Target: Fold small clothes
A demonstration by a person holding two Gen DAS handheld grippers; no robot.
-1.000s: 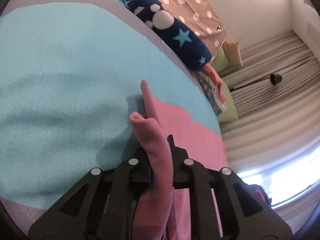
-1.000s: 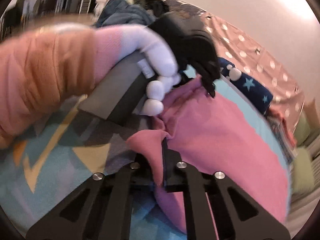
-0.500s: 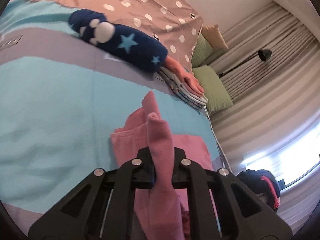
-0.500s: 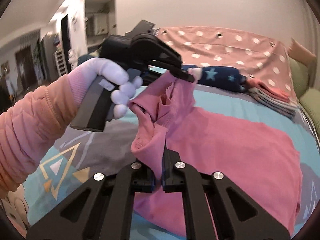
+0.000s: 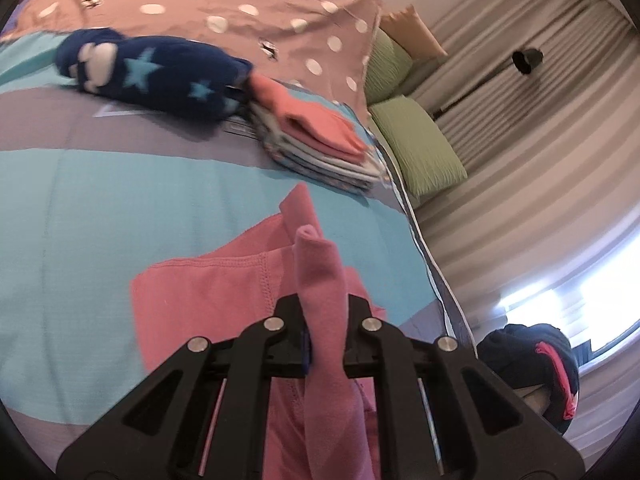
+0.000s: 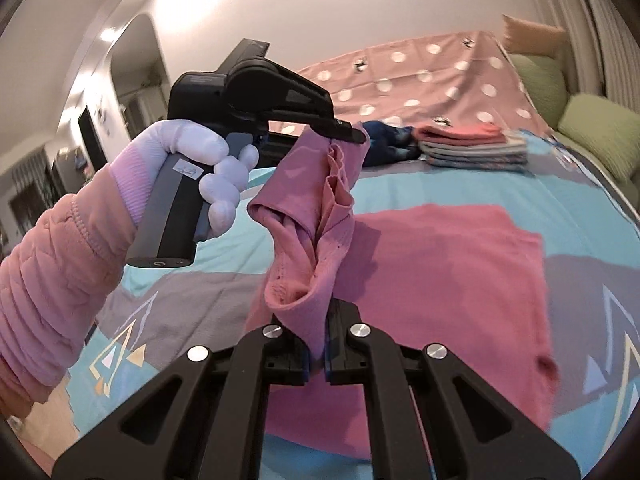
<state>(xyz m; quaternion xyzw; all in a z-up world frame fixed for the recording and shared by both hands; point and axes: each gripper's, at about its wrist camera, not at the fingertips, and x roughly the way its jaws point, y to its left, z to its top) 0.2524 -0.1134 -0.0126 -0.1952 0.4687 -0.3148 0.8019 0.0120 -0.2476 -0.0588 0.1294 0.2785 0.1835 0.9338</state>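
No brand name or readable wording shows; a small pale sticker on the left gripper's handle is too blurred to read.

The pink garment [image 6: 440, 264] is a soft knit piece with a stitched hem. Most of it lies flat on the bed cover [image 5: 100, 208], which is turquoise with grey bands and triangle shapes. One edge is lifted off the bed, bunched into loose folds between the two tools.

The left gripper [image 6: 352, 134], held in a white-gloved hand [image 6: 200, 168] with a pink quilted sleeve [image 6: 52, 272], has its jaws nearly closed on the upper end of that raised edge. From its own camera, a fold of pink cloth stands up between its narrow jaws. The right gripper [image 6: 318, 354] pinches the lower end of the same edge, jaws nearly closed on the fabric.

Beyond the garment, near the far side of the bed, sits a stack of folded clothes [image 5: 320, 144] with a coral piece on top. Just beside it lies a navy blanket roll [image 5: 160, 76] with pale stars. Behind them is a dusty-pink polka-dot sheet [image 5: 240, 4], then green pillows [image 5: 416, 144]. Striped curtains [image 5: 520, 120] and a black lamp [image 5: 528, 58] stand past the bed. A dark bundle with red trim [image 5: 532, 364] sits near the bright window.
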